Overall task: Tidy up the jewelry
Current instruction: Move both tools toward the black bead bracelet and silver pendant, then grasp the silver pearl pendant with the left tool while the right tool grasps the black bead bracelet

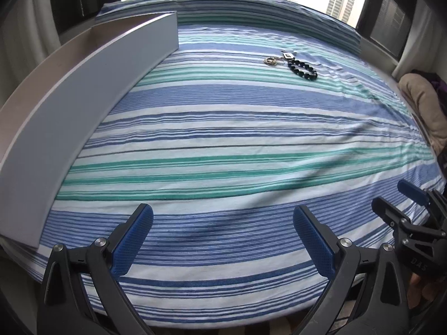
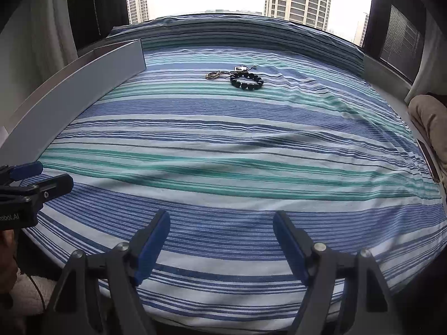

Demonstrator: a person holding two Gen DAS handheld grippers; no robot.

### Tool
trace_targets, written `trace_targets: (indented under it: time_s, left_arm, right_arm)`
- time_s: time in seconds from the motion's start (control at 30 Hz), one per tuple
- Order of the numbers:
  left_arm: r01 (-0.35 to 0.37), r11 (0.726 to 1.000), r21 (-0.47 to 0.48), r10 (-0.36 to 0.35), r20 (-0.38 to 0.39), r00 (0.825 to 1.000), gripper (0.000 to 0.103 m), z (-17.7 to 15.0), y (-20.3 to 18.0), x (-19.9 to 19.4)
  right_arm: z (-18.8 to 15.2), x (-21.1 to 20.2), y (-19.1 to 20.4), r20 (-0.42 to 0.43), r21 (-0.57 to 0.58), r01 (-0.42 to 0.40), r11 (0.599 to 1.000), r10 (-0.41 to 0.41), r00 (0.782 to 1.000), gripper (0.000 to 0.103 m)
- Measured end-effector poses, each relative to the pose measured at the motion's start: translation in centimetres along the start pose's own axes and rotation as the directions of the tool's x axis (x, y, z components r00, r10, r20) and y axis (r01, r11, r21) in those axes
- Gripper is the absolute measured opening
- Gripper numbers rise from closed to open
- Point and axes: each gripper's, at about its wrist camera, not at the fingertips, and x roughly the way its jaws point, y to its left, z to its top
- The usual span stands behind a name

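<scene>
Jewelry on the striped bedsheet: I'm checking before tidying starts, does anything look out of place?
Yes: a black beaded bracelet, thin gold-toned rings and a small square tagged piece lie bunched loose on the sheet, outside the long grey tray.

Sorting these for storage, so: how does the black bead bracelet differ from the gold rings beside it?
The black bead bracelet is dark and made of chunky round beads; the gold rings are thin, pale metal loops. The bracelet forms one wide loop, while the rings are a smaller overlapping cluster. Both lie flat on the striped bedsheet, far from both open grippers.
</scene>
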Motion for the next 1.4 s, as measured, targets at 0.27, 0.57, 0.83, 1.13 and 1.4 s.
trace_targets:
  time_s: [0.27, 0.57, 0.83, 1.13, 1.4]
  left_arm:
    - [0.023, 0.998, 0.062, -0.02, -0.039, 0.999, 0.1, 3.0, -1.8, 2.6]
    - [0.14, 0.977, 0.162, -0.129, -0.076, 0.989, 0.1, 14.0, -5.4, 6.6]
    - [0.158, 0.975, 0.156, -0.138, -0.133, 0.981, 0.097, 26.8, -11.3, 14.9]
    - [0.061, 0.996, 0.07, -0.04, -0.268, 0.963, 0.072, 31.1, -14.4, 24.4]
    - [0.026, 0.994, 0.108, -0.001, -0.231, 0.973, 0.053, 30.4, -15.6, 24.9]
  right_arm:
    - [-0.1, 0.9, -1.5, -0.001, 0.034, -0.041, 0.999, 0.041, 0.999, 0.078]
    - [0.0, 1.8, -3.3, -0.001, 0.069, -0.079, 0.994, 0.079, 0.997, 0.078]
    - [0.9, 2.3, -5.2, 0.012, 0.096, -0.115, 0.989, 0.114, 0.993, 0.078]
    - [0.7, 3.7, -6.9, -0.007, 0.127, -0.147, 0.981, 0.15, 0.989, 0.078]
    - [0.6, 4.2, -8.1, -0.004, 0.151, -0.155, 0.976, 0.157, 0.988, 0.078]
